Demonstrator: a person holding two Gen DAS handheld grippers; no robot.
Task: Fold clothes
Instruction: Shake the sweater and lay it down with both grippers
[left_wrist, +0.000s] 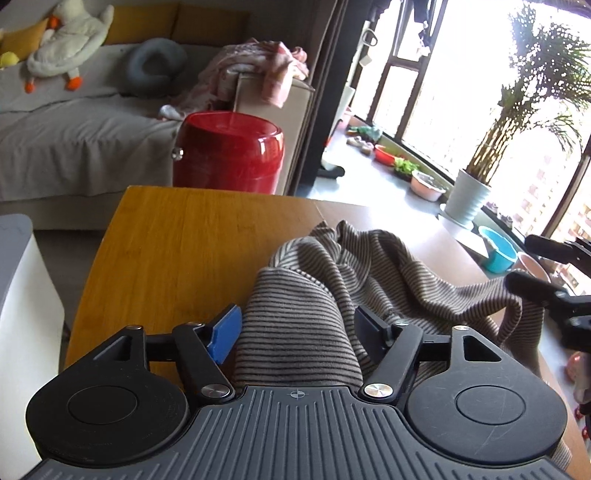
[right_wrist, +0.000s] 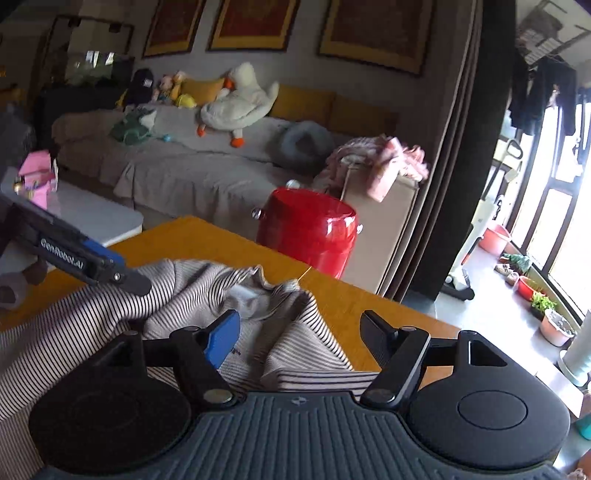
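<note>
A brown-and-cream striped garment (left_wrist: 388, 273) lies rumpled on the yellow wooden table (left_wrist: 166, 240). My left gripper (left_wrist: 297, 328) is open, and a thick fold of the garment bulges up between its jaws. At the far right of that view my right gripper (left_wrist: 519, 260) shows its two black fingers apart, just beyond the garment's edge. In the right wrist view my right gripper (right_wrist: 299, 332) stands open over the garment (right_wrist: 177, 291), near the neck opening, and grips nothing. One finger (right_wrist: 110, 271) of the left gripper reaches in from the left above the cloth.
A shiny red drum stool (left_wrist: 229, 151) stands past the table's far edge, in front of a grey sofa (left_wrist: 74, 140) with a goose plush (left_wrist: 70, 40) and pink cloth (left_wrist: 258, 62). A white side table (left_wrist: 22, 314) is at the left. Pots and bowls line the window sill (left_wrist: 428, 181).
</note>
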